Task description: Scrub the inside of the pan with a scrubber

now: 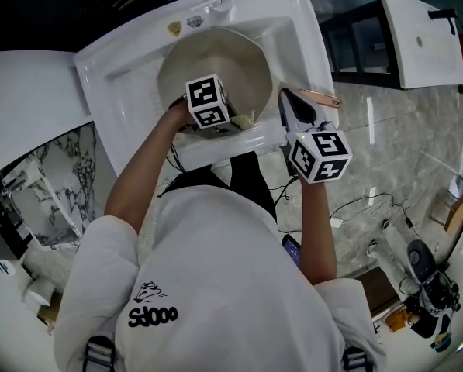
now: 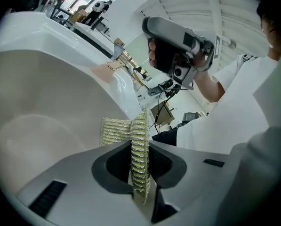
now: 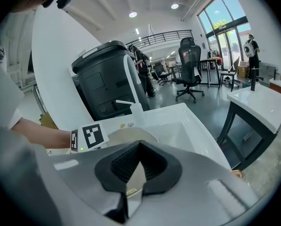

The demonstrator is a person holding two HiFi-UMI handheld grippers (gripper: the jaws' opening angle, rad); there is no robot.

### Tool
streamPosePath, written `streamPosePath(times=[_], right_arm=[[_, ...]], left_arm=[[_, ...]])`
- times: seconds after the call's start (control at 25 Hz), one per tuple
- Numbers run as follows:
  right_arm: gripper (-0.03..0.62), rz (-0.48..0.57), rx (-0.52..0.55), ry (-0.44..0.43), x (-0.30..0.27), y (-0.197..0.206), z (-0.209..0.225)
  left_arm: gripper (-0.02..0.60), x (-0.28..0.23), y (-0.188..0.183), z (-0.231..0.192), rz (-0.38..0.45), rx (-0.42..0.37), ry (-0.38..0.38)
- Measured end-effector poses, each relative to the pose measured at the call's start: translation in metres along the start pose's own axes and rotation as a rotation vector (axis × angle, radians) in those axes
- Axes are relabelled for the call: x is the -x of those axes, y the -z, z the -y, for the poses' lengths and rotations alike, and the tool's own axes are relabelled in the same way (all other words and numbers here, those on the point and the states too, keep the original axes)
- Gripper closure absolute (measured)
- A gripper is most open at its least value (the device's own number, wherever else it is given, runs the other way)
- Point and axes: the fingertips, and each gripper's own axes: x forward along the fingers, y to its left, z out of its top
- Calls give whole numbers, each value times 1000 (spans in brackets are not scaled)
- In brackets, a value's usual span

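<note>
The pan (image 1: 233, 51) is sitting in the white sink (image 1: 302, 43), pale inside facing up, copper handle (image 1: 322, 98) pointing to the right. The scrubber (image 2: 139, 147), a green-silver mesh pad, is being pinched edge-on by the left gripper (image 2: 140, 171), jaws pressed onto it. It is being held at the pan's near rim, just over the inner wall; contact cannot be told. The right gripper (image 3: 134, 171) is being closed on a thin pale edge, judged to be the pan's rim beside the handle, so the pan is being steadied.

Progress: no foam, water or dirt is being shown, so the amount scrubbed cannot be judged; most of the inside likely remains.

The pad's mesh and grip are being shown only by the left gripper view; in the head view it is mostly hidden by the marker cube (image 1: 209, 101). The whole layout is given only by the head view.
</note>
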Motion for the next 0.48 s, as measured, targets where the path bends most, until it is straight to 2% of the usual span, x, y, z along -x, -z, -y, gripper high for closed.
streamPosePath(times=[0.08, 0.24, 0.48], right_arm=[[585, -4, 3, -2, -1, 1, -1], [585, -19, 3, -3, -3, 6, -1], [586, -46, -12, 12, -1, 17, 8]], left_arm=[[515, 0, 2, -4, -31, -16, -20], [515, -5, 15, -23, -142, -102, -136], [515, -4, 19, -53, -232, -153, -288]])
